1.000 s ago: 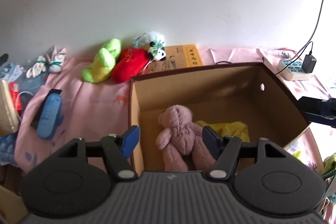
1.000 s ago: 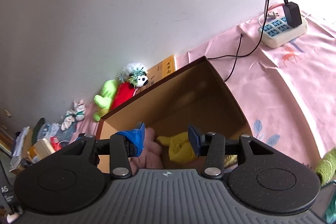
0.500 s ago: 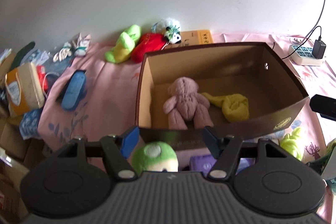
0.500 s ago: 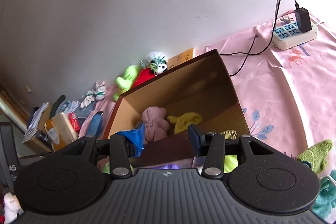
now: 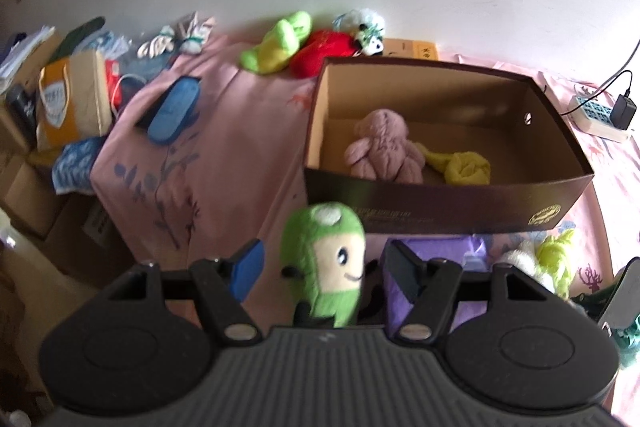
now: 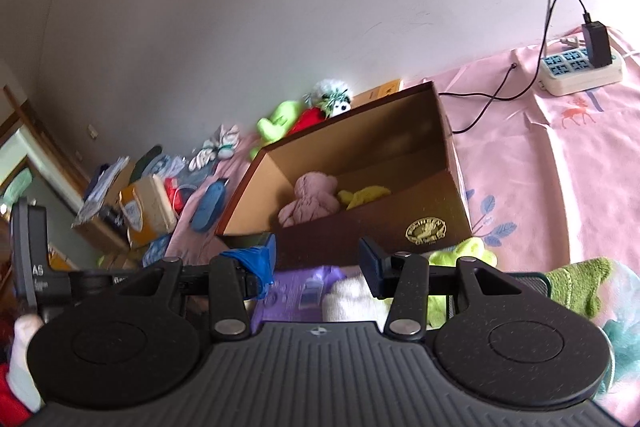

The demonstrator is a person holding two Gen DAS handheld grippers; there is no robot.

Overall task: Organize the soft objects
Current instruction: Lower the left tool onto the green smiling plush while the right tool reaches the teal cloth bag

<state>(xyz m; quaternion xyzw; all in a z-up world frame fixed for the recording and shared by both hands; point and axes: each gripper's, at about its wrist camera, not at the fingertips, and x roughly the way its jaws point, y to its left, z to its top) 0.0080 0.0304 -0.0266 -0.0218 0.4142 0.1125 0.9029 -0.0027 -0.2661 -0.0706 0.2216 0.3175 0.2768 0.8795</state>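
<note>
With both jaws wide and empty, the left gripper [image 5: 320,267] could topple the green plush [image 5: 325,263] near the desk's front edge.

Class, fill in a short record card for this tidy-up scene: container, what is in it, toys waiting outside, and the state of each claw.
Container: open cardboard box on a pink cloth
Inside box: pink teddy bear and yellow cloth, side by side
Near toy: green plush with smiling face, in front of the box
By the wall: lime plush, red plush, small panda
Left claw: open, green plush between its fingers, not pressed
Right claw: open, holding nothing
</note>
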